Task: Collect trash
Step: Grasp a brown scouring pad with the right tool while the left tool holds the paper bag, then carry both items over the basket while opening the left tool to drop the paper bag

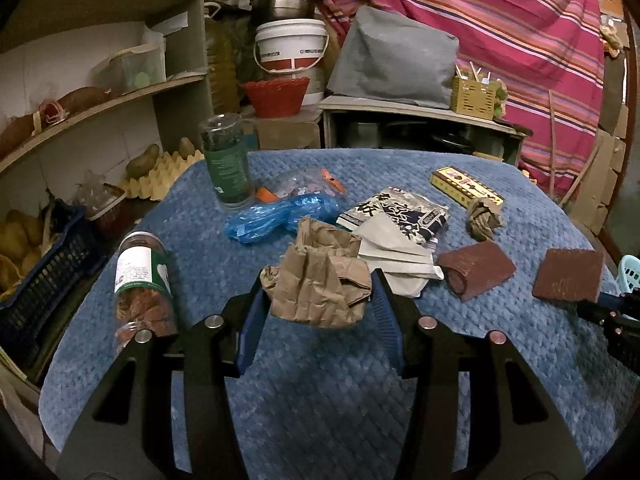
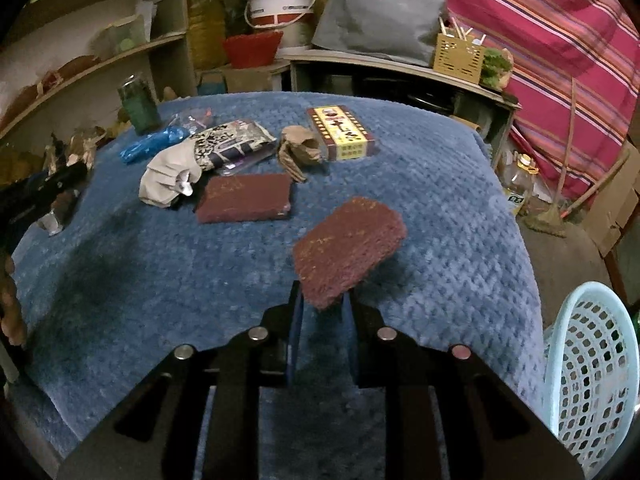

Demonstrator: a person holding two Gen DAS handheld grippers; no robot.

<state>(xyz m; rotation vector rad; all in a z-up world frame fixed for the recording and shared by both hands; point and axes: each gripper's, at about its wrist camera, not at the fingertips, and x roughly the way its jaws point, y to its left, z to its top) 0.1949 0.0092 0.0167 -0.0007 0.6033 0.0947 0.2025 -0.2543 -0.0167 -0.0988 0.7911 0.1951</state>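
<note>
Brown scouring pad [image 2: 347, 257] — long axis up-right; right hand-held gripper [image 2: 320, 304] clamped on it | left hand-held gripper [image 1: 318, 296] clamped on crumpled paper [image 1: 320, 280]

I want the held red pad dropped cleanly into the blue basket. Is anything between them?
Nothing visible is. The right gripper holds the red pad above bare blue blanket; the light blue basket stands at the table's right edge, its opening unobstructed.
</note>
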